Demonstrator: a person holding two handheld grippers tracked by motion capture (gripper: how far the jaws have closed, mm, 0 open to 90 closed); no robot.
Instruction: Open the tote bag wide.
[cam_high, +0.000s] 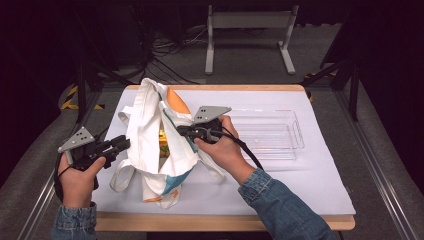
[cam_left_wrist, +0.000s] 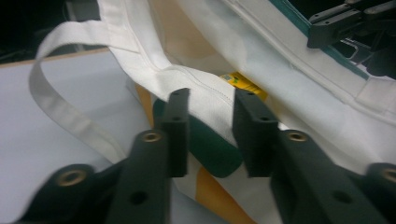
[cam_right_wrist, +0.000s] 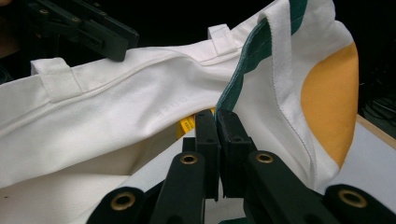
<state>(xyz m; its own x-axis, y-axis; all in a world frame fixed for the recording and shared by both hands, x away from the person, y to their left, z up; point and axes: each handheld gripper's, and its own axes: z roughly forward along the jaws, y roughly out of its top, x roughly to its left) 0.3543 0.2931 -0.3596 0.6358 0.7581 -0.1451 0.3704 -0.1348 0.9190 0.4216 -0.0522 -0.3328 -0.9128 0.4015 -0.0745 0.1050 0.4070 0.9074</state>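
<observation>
A white cloth tote bag (cam_high: 150, 125) with orange and teal patches lies on the white mat, its mouth held up. My right gripper (cam_high: 181, 130) is shut on the bag's near rim, where a teal edge meets white cloth (cam_right_wrist: 216, 121). At the bag's left side, my left gripper (cam_high: 124, 143) has its jaws a little apart (cam_left_wrist: 208, 116). The bag's stitched hem (cam_left_wrist: 196, 88) lies flat between them, and I see no pad pressing on it. A yellow object (cam_high: 163, 140) shows inside the bag, also seen in both gripper views (cam_left_wrist: 243, 84) (cam_right_wrist: 187, 123). One handle loop (cam_left_wrist: 56, 98) hangs loose.
A clear plastic box (cam_high: 270, 132) stands on the white mat (cam_high: 300, 175) right of the bag, behind the right hand. The wooden table edge (cam_high: 225, 222) runs along the front. A white stand (cam_high: 250, 30) and cables lie on the floor beyond.
</observation>
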